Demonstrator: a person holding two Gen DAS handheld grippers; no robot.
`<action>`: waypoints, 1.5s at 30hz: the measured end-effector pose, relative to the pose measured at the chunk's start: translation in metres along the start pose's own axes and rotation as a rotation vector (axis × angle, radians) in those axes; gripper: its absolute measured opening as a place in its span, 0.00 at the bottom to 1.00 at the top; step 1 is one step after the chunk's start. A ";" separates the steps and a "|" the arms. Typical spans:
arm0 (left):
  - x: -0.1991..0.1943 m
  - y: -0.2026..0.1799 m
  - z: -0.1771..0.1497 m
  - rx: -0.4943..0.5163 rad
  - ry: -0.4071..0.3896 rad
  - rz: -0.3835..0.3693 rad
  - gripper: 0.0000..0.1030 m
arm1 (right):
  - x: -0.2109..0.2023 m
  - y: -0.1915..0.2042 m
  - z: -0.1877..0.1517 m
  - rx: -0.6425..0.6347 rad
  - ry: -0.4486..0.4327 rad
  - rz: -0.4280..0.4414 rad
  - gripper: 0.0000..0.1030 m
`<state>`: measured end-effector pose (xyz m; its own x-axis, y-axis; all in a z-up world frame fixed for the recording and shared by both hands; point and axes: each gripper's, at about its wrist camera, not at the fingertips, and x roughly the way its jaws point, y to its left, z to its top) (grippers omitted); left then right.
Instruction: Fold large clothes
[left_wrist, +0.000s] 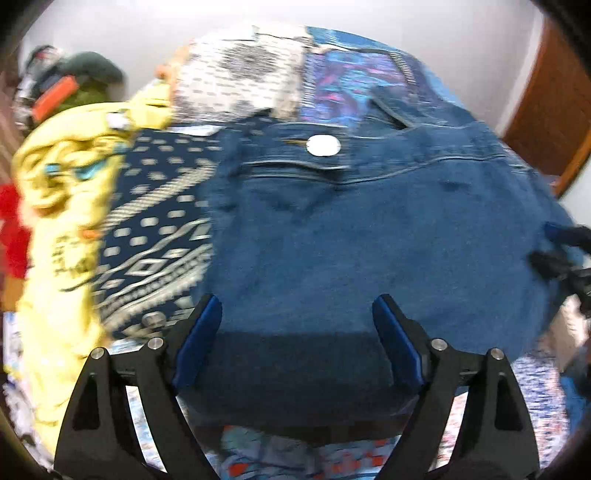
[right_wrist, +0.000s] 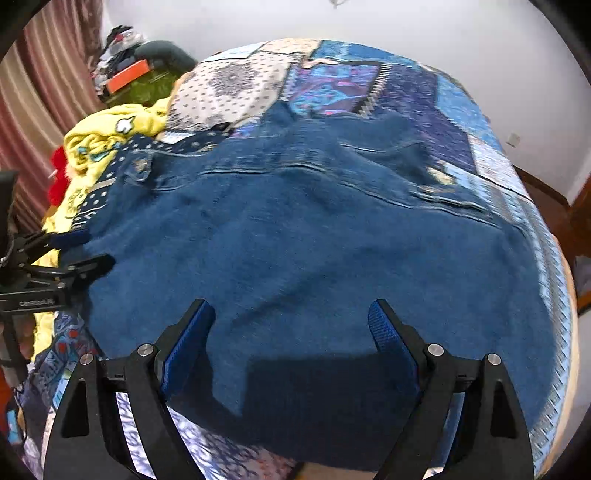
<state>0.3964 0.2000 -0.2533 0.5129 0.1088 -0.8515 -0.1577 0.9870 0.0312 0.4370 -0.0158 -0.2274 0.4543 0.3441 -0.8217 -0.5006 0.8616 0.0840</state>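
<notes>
Left gripper (right_wrist: 79, 251) body, seen from the right wrist view: small white lettering, blurred, seems to begin "Cen" or "Gen"; the rest cannot be read.
Yellow garment (left_wrist: 70, 236): dark printed lettering, too blurred to read.
Jeans button (left_wrist: 324, 145): pale and washed out, no marking can be read.
Numbers and signs: none can be read.
</notes>
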 end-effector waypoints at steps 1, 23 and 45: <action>-0.002 0.003 -0.003 0.000 -0.005 0.015 0.83 | -0.003 -0.006 -0.001 0.010 0.002 0.000 0.83; -0.056 0.082 -0.058 -0.299 0.007 -0.010 0.84 | -0.070 -0.108 -0.063 0.229 0.050 -0.204 0.83; -0.008 0.039 -0.070 -0.645 0.130 -0.566 0.80 | -0.050 -0.008 -0.012 0.030 -0.036 -0.055 0.84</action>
<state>0.3271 0.2291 -0.2822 0.5648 -0.4315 -0.7035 -0.3760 0.6243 -0.6848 0.4091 -0.0448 -0.1935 0.5066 0.3088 -0.8050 -0.4525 0.8900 0.0566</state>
